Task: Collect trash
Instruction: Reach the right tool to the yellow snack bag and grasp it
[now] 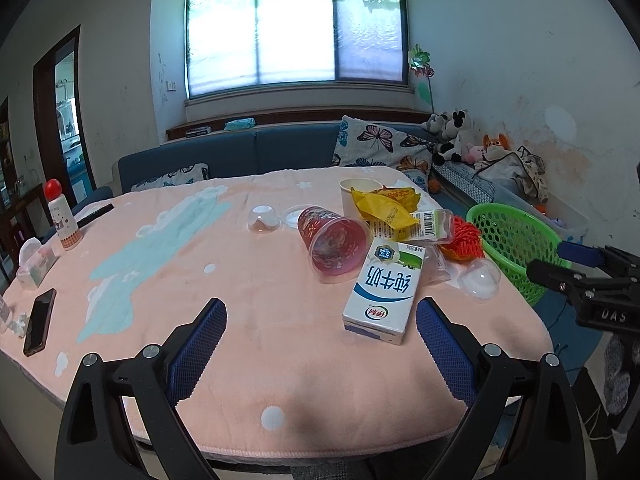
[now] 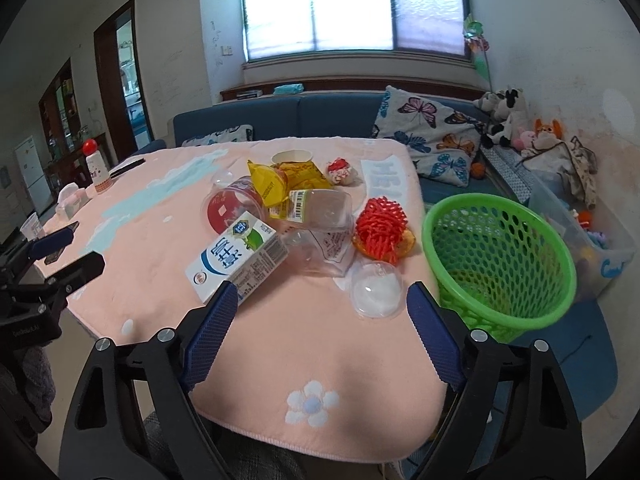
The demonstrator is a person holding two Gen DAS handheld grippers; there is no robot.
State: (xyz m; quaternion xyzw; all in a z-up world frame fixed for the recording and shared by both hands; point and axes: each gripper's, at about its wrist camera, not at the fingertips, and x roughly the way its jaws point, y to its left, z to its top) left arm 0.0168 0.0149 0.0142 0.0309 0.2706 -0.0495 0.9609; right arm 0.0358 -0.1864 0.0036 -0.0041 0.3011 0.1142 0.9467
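Trash is heaped on the pink-covered table: a white milk carton, a tipped pink plastic cup, yellow wrappers, a clear bottle, a red net and a clear dome lid. A green basket stands past the table's right edge. My left gripper is open, the carton just ahead of its right finger. My right gripper is open, with the dome lid ahead between its tips and the carton at its left tip.
A phone, a tissue pack and a red-capped bottle sit at the table's left side. A paper cup stands behind the heap. A blue sofa with cushions and plush toys lies beyond.
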